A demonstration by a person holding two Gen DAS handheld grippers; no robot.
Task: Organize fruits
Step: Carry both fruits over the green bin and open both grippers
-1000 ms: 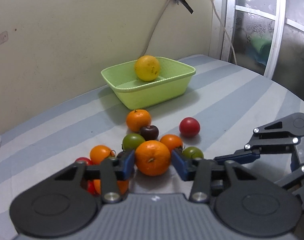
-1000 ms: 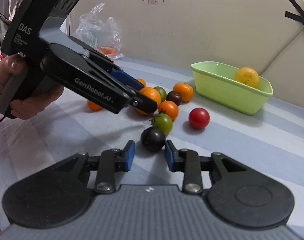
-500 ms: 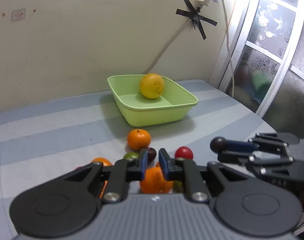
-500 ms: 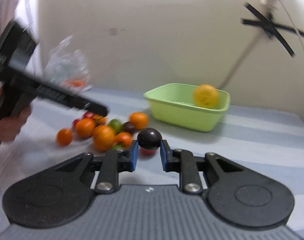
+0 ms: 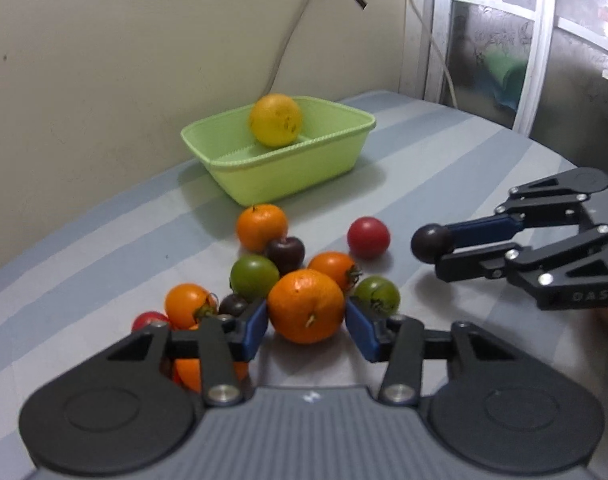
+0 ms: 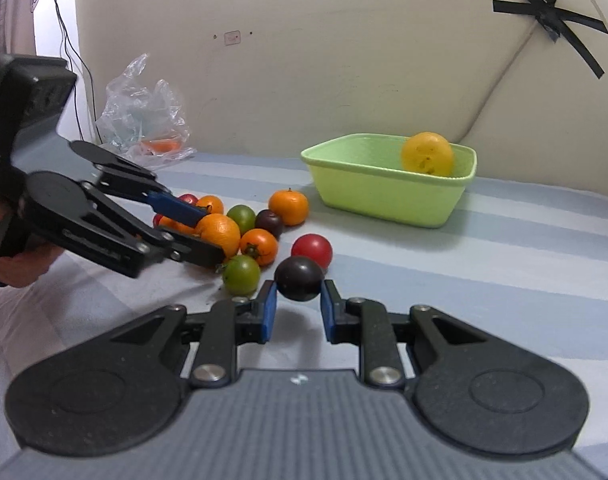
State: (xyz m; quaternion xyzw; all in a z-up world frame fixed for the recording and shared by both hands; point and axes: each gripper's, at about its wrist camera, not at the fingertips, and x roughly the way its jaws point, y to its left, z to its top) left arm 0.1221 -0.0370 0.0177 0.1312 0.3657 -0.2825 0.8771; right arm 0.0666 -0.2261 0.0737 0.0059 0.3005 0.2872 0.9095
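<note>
My left gripper [image 5: 306,322] has its jaws around a large orange [image 5: 306,305] in the fruit pile, touching its sides; it also shows in the right wrist view [image 6: 220,232]. My right gripper [image 6: 297,304] is shut on a dark plum [image 6: 299,283] and holds it just above the cloth; the plum also shows in the left wrist view [image 5: 431,243]. A green basket [image 5: 288,160] near the wall holds a yellow fruit [image 5: 275,120]. Loose oranges, green and red tomatoes and dark plums lie in a cluster.
A red tomato [image 5: 368,237] lies apart from the pile, right of centre. A plastic bag [image 6: 144,120] sits at the far left by the wall. The table has a striped blue cloth [image 6: 504,264]. A window stands at the right.
My left gripper came back down from a raised, shut pose and now has its jaws around the large orange. My right gripper picked up the dark plum and holds it low.
</note>
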